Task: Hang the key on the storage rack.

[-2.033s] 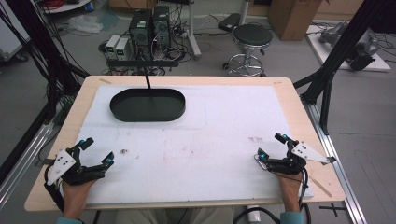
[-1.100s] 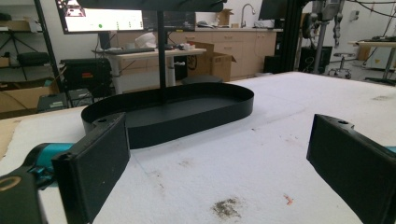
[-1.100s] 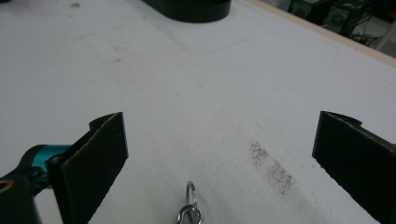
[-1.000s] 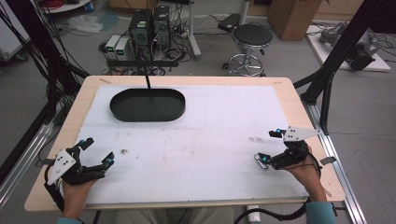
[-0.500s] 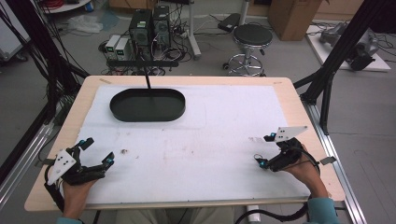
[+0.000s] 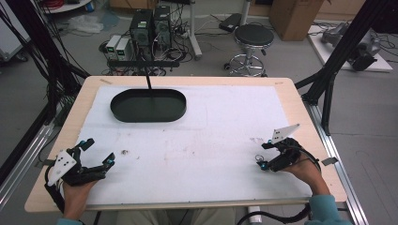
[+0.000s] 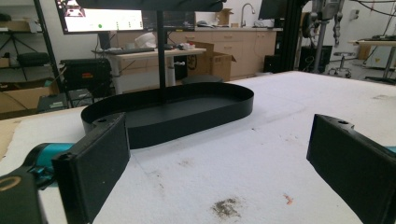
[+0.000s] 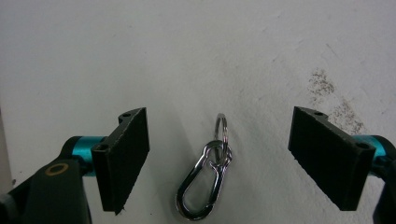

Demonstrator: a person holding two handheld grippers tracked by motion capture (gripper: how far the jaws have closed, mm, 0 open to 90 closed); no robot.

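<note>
Between the spread jaws of the right hand-held gripper (image 8: 218,163): carabiner (image 8: 203,184) flat on white cover, untouched, room both sides. Left hand-held gripper (image 6: 96,152) spread, near counter (image 6: 300,117) edge, tray (image 6: 148,105) well ahead.

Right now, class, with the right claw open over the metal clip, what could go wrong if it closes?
1. The carabiner lies flat on the white cloth, so the right claw may slide over it or pinch fabric.
2. The linked key ring could swing loose and shift the grip.
</note>
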